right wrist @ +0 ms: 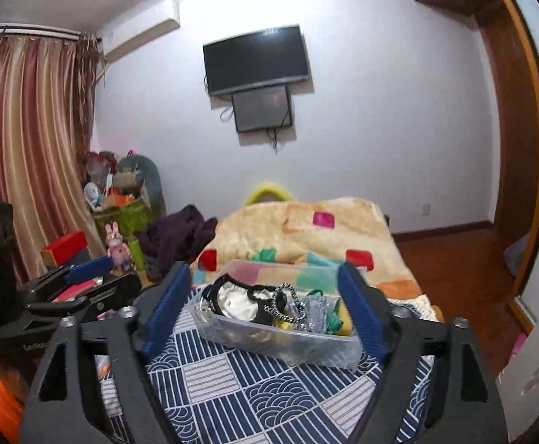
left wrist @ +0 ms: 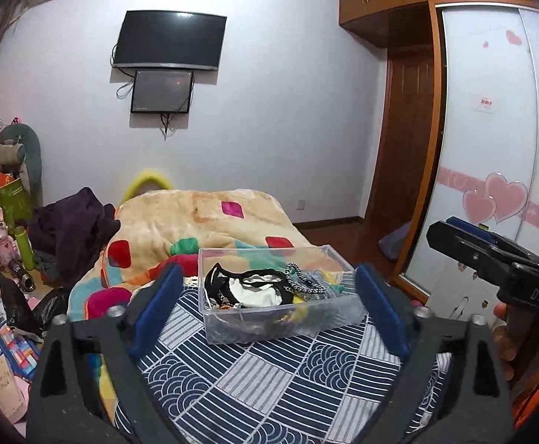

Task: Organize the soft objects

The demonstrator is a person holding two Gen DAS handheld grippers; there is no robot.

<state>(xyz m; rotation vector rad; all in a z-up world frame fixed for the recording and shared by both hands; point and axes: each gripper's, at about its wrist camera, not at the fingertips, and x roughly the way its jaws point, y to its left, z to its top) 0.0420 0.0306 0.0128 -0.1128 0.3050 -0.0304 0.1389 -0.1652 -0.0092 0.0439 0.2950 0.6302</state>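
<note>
A clear plastic box (left wrist: pixel 339 259) sits on the bed's navy patterned cloth (left wrist: pixel 269 381). It holds small soft items: a black and white piece (left wrist: pixel 254 290), a black-white braided band (left wrist: pixel 299 281) and yellow and green bits. The box also shows in the right wrist view (right wrist: pixel 306 349). My left gripper (left wrist: pixel 265 307) is open and empty, held above the cloth in front of the box. My right gripper (right wrist: pixel 265 312) is open and empty, also facing the box. Each gripper shows at the edge of the other's view: the right one (left wrist: pixel 491 259) and the left one (right wrist: pixel 81 277).
A peach blanket with coloured patches (left wrist: pixel 203 222) covers the bed beyond the box. A dark purple garment (left wrist: pixel 73 229) lies at the bed's left. Cluttered toys and boxes (left wrist: pixel 3 259) crowd the floor on the left. A wardrobe (left wrist: pixel 491 148) stands on the right.
</note>
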